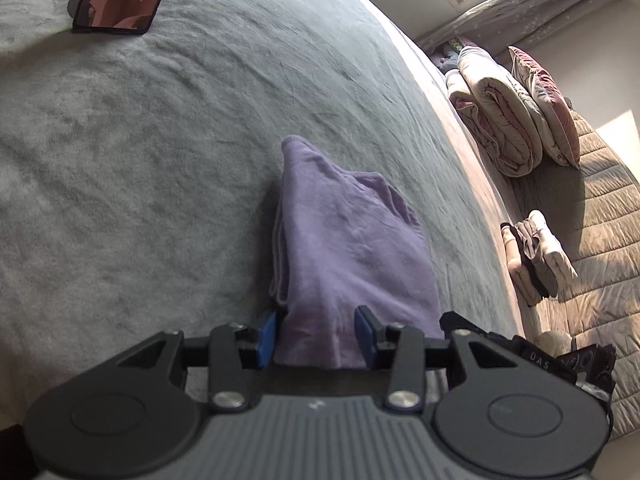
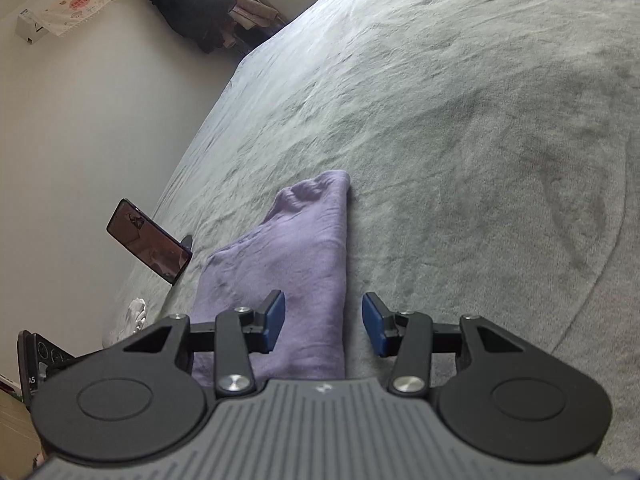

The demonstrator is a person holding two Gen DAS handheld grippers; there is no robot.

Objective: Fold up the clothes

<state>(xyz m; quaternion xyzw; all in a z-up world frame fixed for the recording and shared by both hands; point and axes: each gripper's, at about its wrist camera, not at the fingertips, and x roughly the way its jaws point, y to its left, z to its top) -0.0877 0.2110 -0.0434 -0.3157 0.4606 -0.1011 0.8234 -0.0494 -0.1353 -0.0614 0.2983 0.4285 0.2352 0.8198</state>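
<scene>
My left gripper and right gripper are black with blue pads and ribbed grey bodies. The folded cloth at frame centre is plain lilac. The bedspread is mottled grey-green. At the upper right of the left view, a rolled quilt shows cream and dusty pink.

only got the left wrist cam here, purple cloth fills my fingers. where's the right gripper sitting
Observer: The right gripper straddles one long edge of the purple cloth; one finger is over the cloth, the other over the grey blanket.
Operator: is it clamped
Observer: No, its jaws are open, with a wide gap between the pads.
Operator: anything on that side i cant see
Observer: A white crumpled item lies at the bed edge, below the phone.
</scene>
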